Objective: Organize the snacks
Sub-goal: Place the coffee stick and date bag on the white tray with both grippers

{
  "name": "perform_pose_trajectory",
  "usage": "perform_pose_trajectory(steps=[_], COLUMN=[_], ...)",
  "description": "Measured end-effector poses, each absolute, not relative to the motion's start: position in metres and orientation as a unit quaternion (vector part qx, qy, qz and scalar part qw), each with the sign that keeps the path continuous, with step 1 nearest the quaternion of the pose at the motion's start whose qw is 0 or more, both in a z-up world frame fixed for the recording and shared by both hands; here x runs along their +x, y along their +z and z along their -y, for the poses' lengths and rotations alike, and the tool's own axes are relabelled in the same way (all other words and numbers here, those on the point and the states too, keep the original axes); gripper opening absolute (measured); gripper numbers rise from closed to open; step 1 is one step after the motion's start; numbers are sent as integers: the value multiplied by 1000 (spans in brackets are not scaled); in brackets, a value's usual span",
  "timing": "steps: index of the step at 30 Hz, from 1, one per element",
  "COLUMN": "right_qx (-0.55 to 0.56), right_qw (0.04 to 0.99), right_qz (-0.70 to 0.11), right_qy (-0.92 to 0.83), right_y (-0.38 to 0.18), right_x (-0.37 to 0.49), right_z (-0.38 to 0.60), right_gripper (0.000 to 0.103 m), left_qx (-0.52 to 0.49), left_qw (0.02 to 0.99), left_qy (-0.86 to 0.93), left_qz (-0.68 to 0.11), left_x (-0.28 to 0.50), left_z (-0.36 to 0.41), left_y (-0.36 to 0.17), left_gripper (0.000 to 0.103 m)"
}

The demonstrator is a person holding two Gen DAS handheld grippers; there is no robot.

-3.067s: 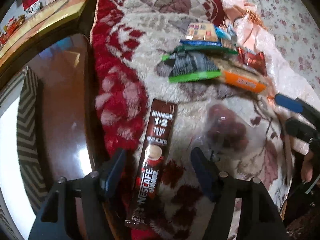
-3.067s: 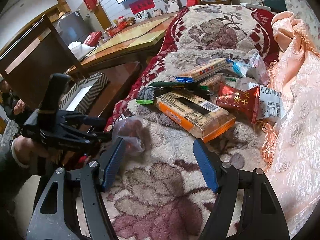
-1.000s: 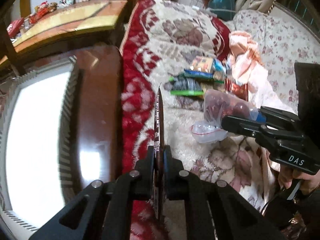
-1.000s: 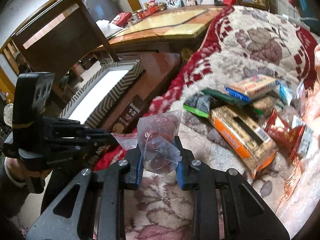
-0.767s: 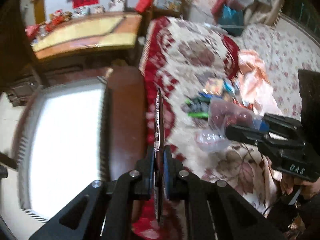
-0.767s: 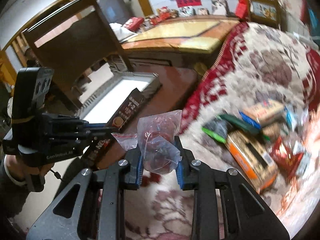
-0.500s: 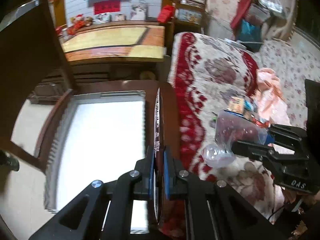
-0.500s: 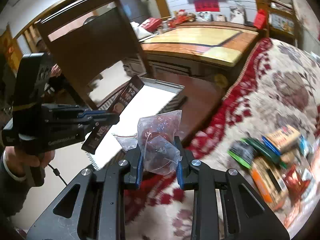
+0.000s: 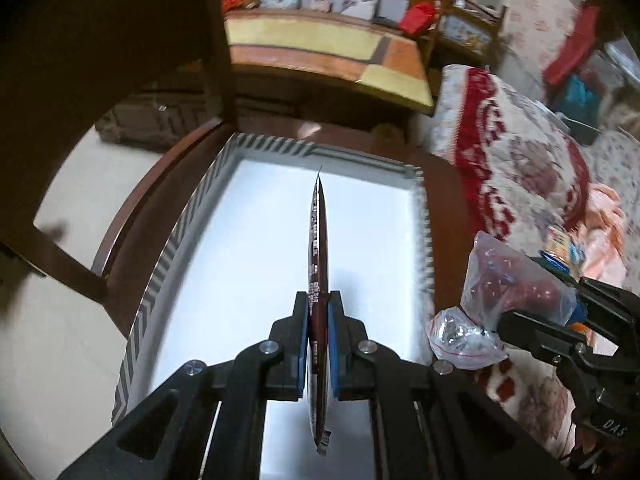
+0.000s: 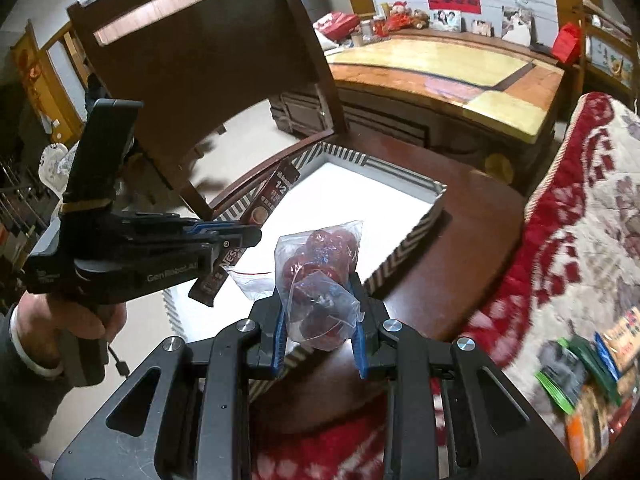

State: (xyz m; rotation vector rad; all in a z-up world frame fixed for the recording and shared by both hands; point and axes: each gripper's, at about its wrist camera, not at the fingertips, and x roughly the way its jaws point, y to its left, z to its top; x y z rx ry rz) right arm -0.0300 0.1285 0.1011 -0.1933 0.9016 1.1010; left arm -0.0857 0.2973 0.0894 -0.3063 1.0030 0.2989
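Observation:
My left gripper (image 9: pixel 319 340) is shut on a dark red Nescafe coffee sachet (image 9: pixel 318 264), held edge-on above a white tray with a striped rim (image 9: pixel 168 256). The sachet also shows in the right wrist view (image 10: pixel 264 208), held by the left gripper (image 10: pixel 236 240). My right gripper (image 10: pixel 320 332) is shut on a clear plastic bag of dark red fruit (image 10: pixel 320 276), held over the tray's near right rim (image 10: pixel 404 256). The bag also shows in the left wrist view (image 9: pixel 504 280).
The tray sits on a dark wooden seat (image 10: pixel 460 240) with a tall chair back (image 10: pixel 208 64) behind it. A red and cream blanket (image 10: pixel 580 216) lies to the right, with several remaining snack packets (image 10: pixel 580 372) on it. A yellow-topped table (image 10: pixel 440 68) stands behind.
Both grippers have swung left from the blanket to above the white tray, each still holding its item. The snack pile has slid out to the right edge of view.

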Motion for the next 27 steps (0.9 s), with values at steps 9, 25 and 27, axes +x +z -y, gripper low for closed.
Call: perform_pose_trajectory(steps=[9,25,27], right_qx=[-115,-66,-63], right_qw=[743,735,736], right_qz=[-433,-429,-423], right_qy=[498,522,524], right_y=[69,73,80], right_x=[-12,-11,-14], right_z=[-184,-177,-172], right_gripper=[25,44,44], left_qx=[-171,-191,-196], left_qw=[837,822,827], left_qy=[163,209,213], left_qz=[-493,-495,-482], left_x=[-76,-85,-91], left_z=[-321,-332,-330], left_y=[54,39,47], left_gripper=[10,49,70])
